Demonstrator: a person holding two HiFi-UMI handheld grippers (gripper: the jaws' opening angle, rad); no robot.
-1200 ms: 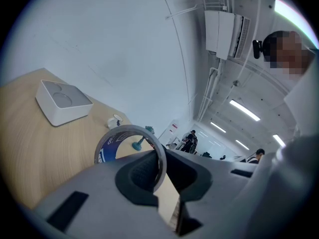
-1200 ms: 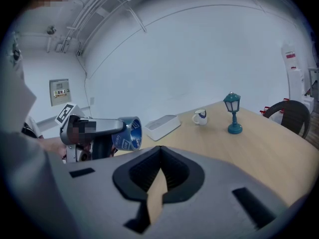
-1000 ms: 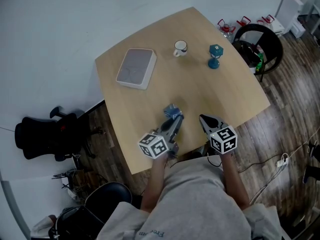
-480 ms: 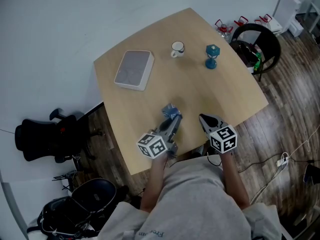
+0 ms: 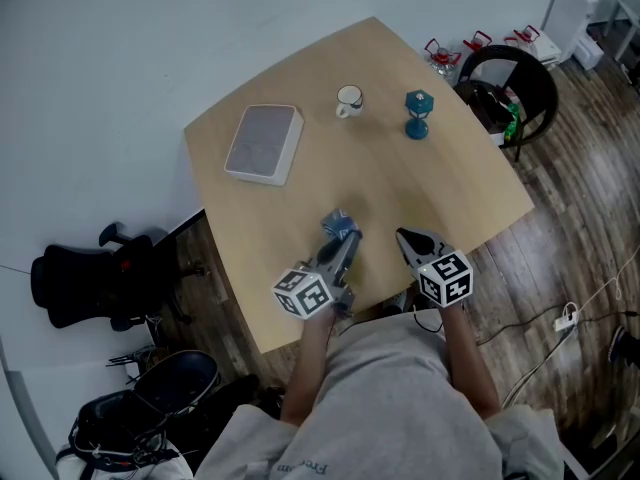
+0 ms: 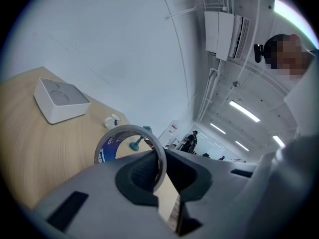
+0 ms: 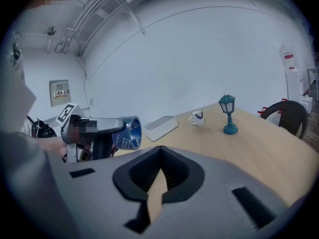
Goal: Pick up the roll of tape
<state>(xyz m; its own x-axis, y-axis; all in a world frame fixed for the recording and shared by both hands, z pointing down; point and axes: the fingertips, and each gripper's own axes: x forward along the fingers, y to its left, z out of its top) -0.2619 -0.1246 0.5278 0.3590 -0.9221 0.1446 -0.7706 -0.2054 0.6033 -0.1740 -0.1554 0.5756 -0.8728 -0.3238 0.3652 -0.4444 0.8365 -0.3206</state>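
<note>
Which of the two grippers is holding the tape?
The left hand-held gripper: its jaws pinch the roll of tape by its rim. The right hand-held gripper is shut and empty.

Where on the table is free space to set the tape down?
Bare: the middle of the light wooden table, between the white rectangular box, white mug, teal lantern figurine and the near edge; also its right corner. Crowded: the near edge, where the left gripper holds the blue tape roll beside the shut right gripper.
</note>
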